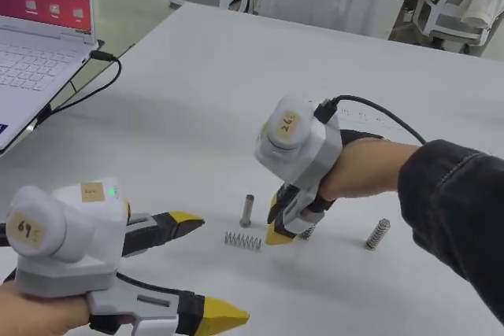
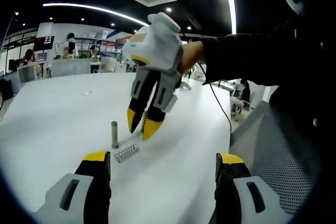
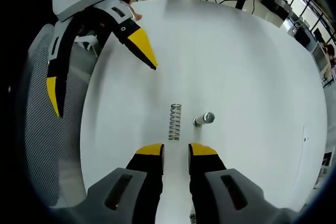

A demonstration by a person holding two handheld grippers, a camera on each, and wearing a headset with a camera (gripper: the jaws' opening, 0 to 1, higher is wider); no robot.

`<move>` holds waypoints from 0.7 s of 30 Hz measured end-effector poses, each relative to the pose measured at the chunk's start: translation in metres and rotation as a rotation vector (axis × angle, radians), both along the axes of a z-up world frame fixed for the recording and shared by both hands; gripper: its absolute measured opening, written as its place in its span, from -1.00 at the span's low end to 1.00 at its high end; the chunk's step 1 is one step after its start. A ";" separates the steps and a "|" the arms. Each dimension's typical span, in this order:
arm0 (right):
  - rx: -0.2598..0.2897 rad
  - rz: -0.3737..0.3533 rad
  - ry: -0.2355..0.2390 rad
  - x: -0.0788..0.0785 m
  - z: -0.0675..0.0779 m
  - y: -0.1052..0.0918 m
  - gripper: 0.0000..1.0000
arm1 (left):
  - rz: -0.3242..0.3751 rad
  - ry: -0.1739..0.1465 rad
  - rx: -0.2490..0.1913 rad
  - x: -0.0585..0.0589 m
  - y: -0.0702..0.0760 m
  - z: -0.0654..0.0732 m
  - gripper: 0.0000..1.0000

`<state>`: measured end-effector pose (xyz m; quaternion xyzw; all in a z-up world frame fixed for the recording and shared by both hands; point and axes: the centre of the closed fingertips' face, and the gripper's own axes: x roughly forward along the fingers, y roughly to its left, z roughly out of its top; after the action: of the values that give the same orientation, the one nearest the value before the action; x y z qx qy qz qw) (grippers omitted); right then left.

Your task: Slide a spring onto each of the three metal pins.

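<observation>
Now | right tool (image 1: 282, 230) barely ajar, left tool (image 1: 213, 267) wide, both empty | spring (image 1: 242, 240) light, squashy: to be pinched mid-coil.

The right hand-held gripper (image 3: 176, 151) points down at the white worktop (image 3: 236, 51), its jaws a little apart. A spring (image 3: 175, 121) lies just ahead, beside a metal pin (image 3: 203, 119). The left hand-held gripper (image 3: 102, 86) is spread wide.

White table (image 1: 205, 76), laptop (image 1: 39, 45), cable (image 1: 87, 92), upright metal pin (image 1: 247, 210), spring (image 1: 242, 240) beside it, another spring (image 1: 378, 234)
</observation>
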<state>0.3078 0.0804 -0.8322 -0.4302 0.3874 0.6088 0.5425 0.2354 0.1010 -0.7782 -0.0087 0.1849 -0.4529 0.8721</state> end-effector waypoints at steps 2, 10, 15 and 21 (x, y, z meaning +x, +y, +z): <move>0.002 -0.001 0.003 -0.001 -0.002 0.002 -0.69 | 0.000 0.001 -0.002 0.000 0.000 0.000 0.57; 0.000 -0.002 0.009 -0.004 -0.011 0.006 -0.73 | 0.004 0.003 -0.003 0.000 0.002 -0.001 0.57; 0.001 -0.002 0.012 -0.005 -0.013 0.009 -0.74 | 0.010 0.006 -0.003 -0.001 0.005 -0.001 0.56; -0.006 -0.011 0.025 -0.007 -0.017 0.012 -0.77 | 0.013 0.008 -0.004 -0.001 0.006 -0.002 0.56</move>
<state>0.3010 0.0923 -0.8495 -0.4218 0.3983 0.6101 0.5396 0.2340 0.1072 -0.7800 -0.0132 0.1874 -0.4476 0.8743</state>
